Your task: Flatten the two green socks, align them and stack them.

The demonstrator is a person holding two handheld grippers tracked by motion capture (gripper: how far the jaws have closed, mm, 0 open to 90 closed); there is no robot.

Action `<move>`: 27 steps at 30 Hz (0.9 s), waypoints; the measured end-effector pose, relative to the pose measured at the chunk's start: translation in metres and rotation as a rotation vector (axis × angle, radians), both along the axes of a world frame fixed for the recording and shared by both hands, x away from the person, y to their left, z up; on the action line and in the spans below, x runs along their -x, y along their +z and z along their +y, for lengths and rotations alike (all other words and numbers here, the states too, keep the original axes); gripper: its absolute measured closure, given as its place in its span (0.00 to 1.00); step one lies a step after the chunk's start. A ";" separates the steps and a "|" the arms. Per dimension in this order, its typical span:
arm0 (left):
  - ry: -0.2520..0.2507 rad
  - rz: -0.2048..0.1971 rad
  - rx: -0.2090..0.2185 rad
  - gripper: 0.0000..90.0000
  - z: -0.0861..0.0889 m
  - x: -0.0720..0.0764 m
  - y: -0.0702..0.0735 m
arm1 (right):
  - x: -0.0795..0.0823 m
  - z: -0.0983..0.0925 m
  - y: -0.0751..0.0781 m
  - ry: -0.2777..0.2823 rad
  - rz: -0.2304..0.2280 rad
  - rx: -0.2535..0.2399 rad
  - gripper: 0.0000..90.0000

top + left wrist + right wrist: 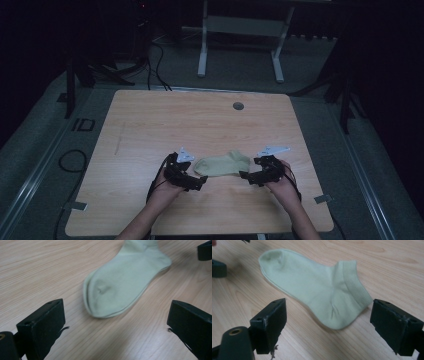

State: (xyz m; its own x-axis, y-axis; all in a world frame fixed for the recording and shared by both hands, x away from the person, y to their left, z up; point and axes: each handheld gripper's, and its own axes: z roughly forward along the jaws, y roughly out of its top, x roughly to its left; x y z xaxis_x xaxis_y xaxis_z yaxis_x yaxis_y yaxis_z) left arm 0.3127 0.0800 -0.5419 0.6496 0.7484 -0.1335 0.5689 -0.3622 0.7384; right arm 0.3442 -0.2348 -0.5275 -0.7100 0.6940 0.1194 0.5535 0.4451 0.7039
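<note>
We see the pale green sock (pixel 223 164) lying flat on the wooden table (pixel 200 120), in the lower middle of the high view. The left gripper (pixel 199 183) sits just off its toe, the right gripper (pixel 245 176) just off its heel. Both stand wide apart, gripping nothing, pads clear of the sock.

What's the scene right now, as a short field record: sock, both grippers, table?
sock: pale green sock, lying flat on the table, toe toward the left gripper, cuff toward the right gripper
left gripper: open, fingers short of the toe, not touching
right gripper: open, fingers either side of the heel end, not gripping
table: light wood table
</note>
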 end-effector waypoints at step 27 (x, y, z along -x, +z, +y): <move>0.114 -0.027 -0.002 0.01 0.074 0.037 -0.008 | 0.020 -0.069 -0.015 -0.111 -0.045 0.011 0.14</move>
